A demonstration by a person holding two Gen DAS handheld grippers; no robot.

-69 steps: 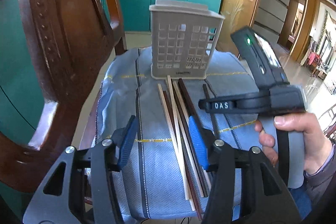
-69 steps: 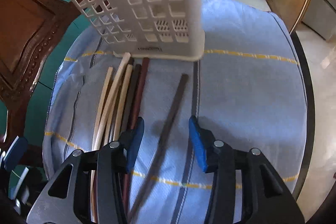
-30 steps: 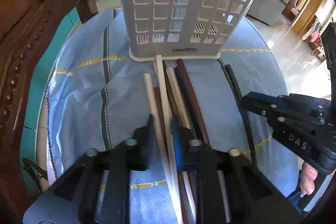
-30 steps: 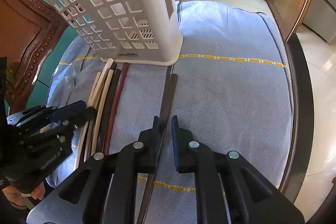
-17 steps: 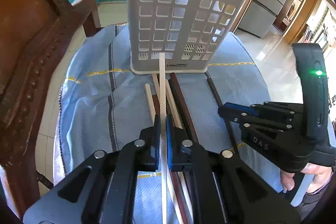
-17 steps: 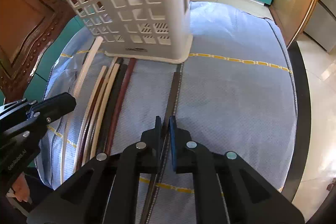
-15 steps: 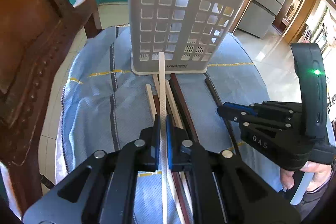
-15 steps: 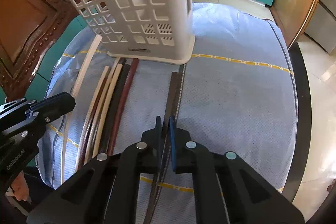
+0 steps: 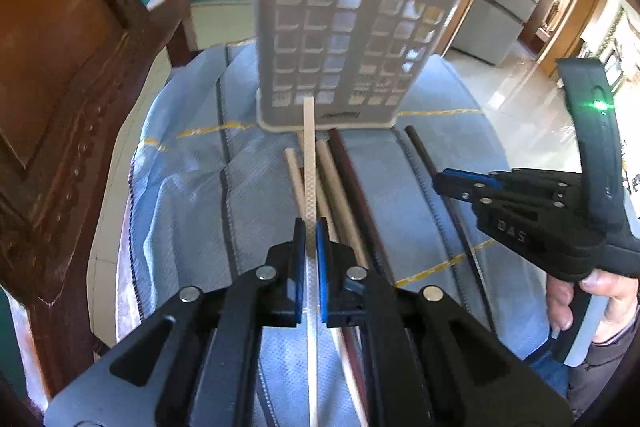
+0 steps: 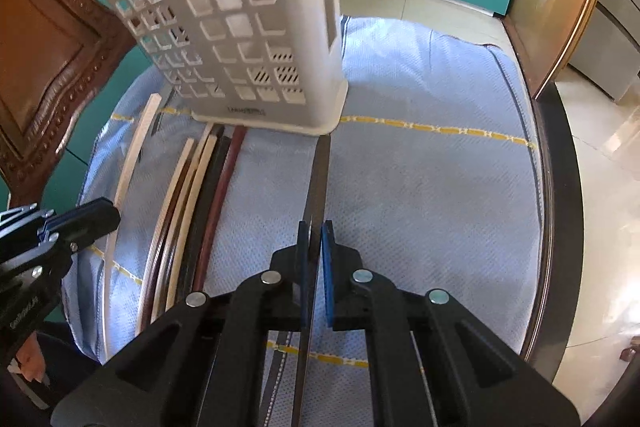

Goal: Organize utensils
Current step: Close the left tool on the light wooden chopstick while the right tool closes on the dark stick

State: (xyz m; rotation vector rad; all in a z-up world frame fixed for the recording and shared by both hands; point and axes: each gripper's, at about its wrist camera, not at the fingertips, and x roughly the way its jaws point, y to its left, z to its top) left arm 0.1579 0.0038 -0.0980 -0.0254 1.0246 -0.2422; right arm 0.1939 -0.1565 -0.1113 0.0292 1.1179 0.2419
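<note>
A white slotted utensil basket (image 9: 344, 43) stands upright at the far side of the blue cloth; it also shows in the right wrist view (image 10: 248, 39). My left gripper (image 9: 307, 231) is shut on a cream chopstick (image 9: 309, 163), lifted above the cloth and pointing at the basket. My right gripper (image 10: 316, 231) is shut on a black chopstick (image 10: 317, 179) that points at the basket's base. Several cream, brown and dark chopsticks (image 10: 200, 195) lie in a row on the cloth between the grippers.
A carved wooden chair (image 9: 60, 87) stands close on the left. The round table's dark rim (image 10: 560, 187) curves along the right. The blue cloth (image 10: 420, 195) covers the table. Teal cabinets are behind.
Both grippers closed on a chopstick each. The left has lifted the cream chopstick off the row, and both cameras have risen a little since half a second ago.
</note>
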